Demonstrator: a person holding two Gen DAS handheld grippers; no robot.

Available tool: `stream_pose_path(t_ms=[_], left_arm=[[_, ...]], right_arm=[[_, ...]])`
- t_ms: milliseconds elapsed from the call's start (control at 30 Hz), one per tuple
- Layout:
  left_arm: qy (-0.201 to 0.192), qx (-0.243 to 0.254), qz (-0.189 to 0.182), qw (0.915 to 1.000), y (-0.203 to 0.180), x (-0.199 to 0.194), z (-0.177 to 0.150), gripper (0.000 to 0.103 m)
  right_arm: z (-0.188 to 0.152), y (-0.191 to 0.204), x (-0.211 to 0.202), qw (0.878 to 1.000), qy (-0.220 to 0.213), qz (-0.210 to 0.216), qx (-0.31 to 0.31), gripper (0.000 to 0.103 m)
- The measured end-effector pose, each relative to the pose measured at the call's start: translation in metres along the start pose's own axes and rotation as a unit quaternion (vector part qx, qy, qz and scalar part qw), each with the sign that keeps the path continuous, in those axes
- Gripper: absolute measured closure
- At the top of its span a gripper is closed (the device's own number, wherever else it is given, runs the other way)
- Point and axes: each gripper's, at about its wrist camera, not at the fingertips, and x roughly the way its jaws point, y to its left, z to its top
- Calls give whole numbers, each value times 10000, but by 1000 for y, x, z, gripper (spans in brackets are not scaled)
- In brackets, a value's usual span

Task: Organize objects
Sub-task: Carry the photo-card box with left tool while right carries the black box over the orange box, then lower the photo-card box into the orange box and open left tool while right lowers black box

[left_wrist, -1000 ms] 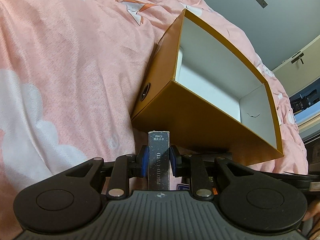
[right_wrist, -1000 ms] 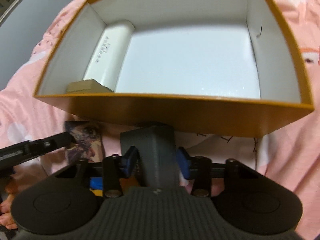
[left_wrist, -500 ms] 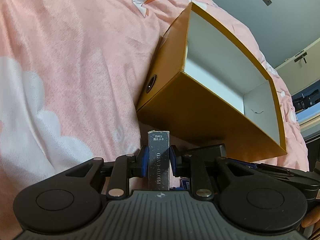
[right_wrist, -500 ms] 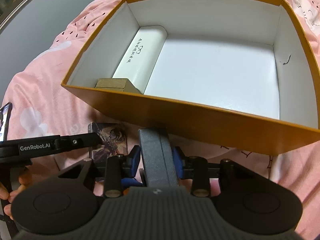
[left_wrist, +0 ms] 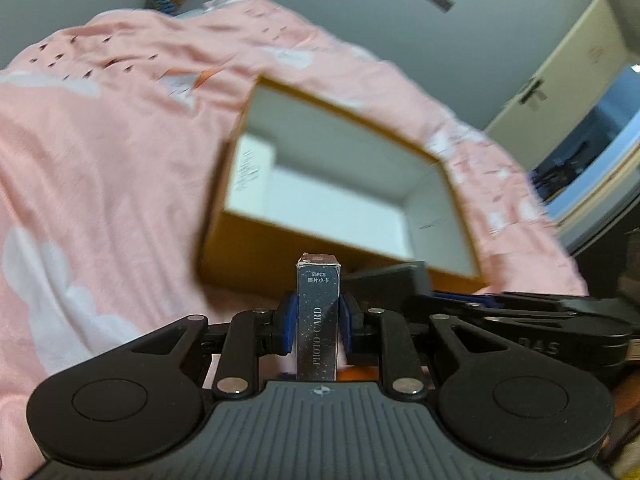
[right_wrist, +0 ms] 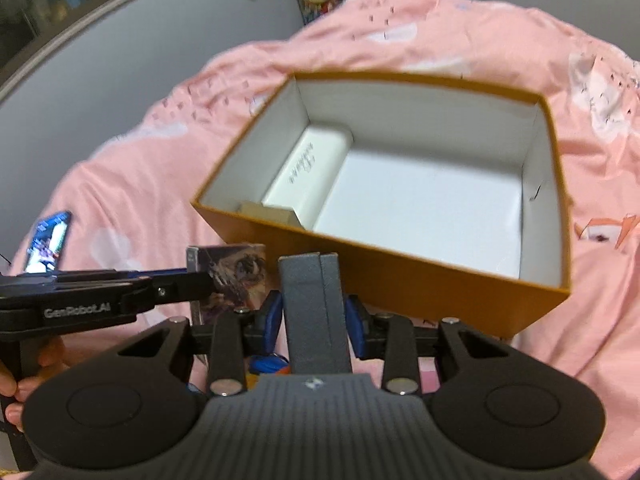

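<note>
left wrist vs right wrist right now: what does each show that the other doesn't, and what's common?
Only the left wrist view: the photo card box's "PHOTO CARD" spine, clamped in the left gripper, and a doorway.

Only the right wrist view: the phone lying on the bedspread, plus the dark grey case head-on in the right gripper.

Both: orange box holding a white case.

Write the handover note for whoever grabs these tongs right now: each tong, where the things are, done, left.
Left tongs: shut on the photo card box, held upright in front of the orange box.
Right tongs: shut on the grey case, also short of the near wall.
Orange box: open, on the pink bedspread; inside, along one wall, lie a white case and a small tan box.
Done: both items picked up.
Left: probably carry both over the rim and set them on the bare white floor.
</note>
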Motion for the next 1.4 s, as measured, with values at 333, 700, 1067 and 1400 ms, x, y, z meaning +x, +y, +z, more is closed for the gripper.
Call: stream_pose_path(t_ms=[333,700,1067,1400], left_arm=[[-698,136,-169,9973,-22,-12,37,78],[-697,362,-194,9967,-35,49,90,78],[210,366,-13,9991,-18,137,110,78],[734,301,87,9968,-4,180,120,78]], right_arm=[[23,-2,-46,9958,-896,-140,110,68],[59,-46,-12,9903,-978,-654,738,67],[75,-75,48,9896,-525,-803,1068,67],[87,-83,79,9890,-308,-886,1142,67]])
